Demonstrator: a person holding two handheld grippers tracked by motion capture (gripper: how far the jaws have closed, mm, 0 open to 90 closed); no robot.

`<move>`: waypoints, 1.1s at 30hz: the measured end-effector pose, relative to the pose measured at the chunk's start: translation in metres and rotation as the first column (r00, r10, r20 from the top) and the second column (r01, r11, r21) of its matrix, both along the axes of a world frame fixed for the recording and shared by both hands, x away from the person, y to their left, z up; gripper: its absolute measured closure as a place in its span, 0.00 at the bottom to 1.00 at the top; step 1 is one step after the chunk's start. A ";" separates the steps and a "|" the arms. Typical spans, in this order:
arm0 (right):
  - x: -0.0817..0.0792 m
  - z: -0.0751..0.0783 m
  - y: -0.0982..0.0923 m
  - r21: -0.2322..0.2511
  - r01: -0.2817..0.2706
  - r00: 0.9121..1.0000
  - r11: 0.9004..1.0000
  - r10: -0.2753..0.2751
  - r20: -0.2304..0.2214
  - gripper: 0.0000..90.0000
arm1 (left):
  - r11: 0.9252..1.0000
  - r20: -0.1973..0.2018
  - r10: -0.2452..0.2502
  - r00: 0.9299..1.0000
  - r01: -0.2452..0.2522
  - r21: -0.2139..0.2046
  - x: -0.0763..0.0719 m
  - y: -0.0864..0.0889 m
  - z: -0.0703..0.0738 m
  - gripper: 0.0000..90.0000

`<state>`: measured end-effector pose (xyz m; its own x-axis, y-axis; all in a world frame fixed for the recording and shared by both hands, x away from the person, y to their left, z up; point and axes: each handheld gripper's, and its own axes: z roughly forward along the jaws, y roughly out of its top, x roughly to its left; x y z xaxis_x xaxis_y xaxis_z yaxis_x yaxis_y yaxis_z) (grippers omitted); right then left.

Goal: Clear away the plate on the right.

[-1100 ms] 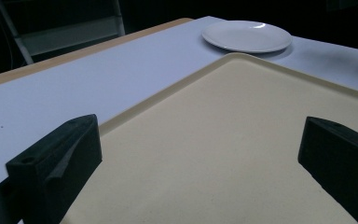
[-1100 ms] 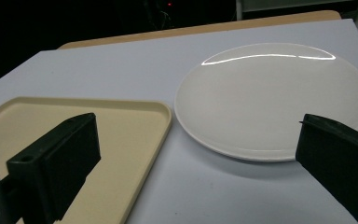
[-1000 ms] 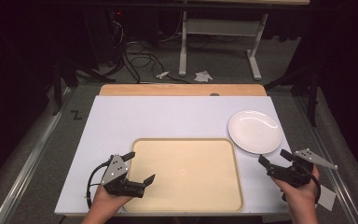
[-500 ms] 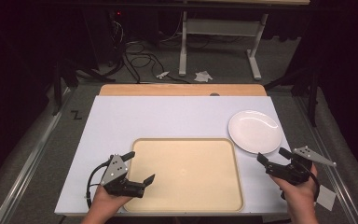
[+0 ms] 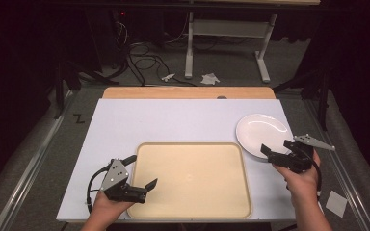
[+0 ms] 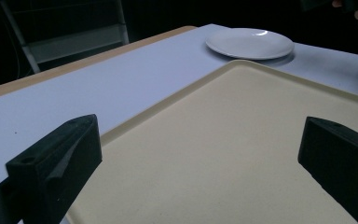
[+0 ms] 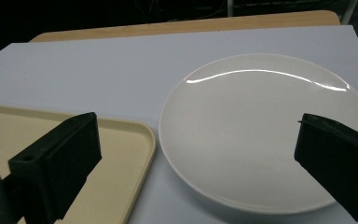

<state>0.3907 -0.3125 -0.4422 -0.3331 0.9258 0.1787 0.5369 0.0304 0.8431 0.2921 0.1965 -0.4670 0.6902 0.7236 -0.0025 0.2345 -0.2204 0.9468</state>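
A: Item one, the right gripper (image 5: 275,151). Where did it stand?

B: At the near rim of the white plate (image 5: 263,135), jaws spread wide and empty, no contact that I could make out. In the right gripper view the plate (image 7: 265,130) lay straight ahead between the two jaws, so the way to it ran forward and a little down.

A: The nearer hand, then?

B: By far. The left gripper (image 5: 141,186), also wide open and holding nothing, hung over the near left corner of the cream tray (image 5: 192,211), well apart from the plate.

A: Item two, the plate. Position and look?

B: On the white table top (image 5: 173,120), right side, just beside the tray's far right corner. Round, so no long axis to line up with. Shallow, glossy, plain white, empty, low rim flat on the surface. I judged that thin rim the likely place to grip.
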 end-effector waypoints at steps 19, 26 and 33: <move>0.009 -0.017 -0.008 0.116 0.006 0.999 0.993 -0.002 -0.035 0.02 | 0.998 -0.016 0.037 0.999 -0.038 -0.054 0.000 0.003 -0.001 0.00; 0.007 -0.019 -0.017 0.203 0.004 0.998 0.979 0.007 -0.055 0.02 | 0.999 -0.026 0.026 0.999 -0.027 -0.040 0.001 0.001 -0.004 0.00; 0.007 -0.024 -0.022 0.275 0.020 0.995 0.961 0.006 -0.095 0.02 | 0.999 -0.030 0.017 0.999 -0.018 -0.032 0.002 0.001 -0.004 0.00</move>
<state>0.3979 -0.3341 -0.4660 -0.2961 0.8388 0.4569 0.6134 -0.1996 0.7641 0.2936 0.1971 -0.4713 0.6764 0.7350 -0.0465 0.2664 -0.1853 0.9459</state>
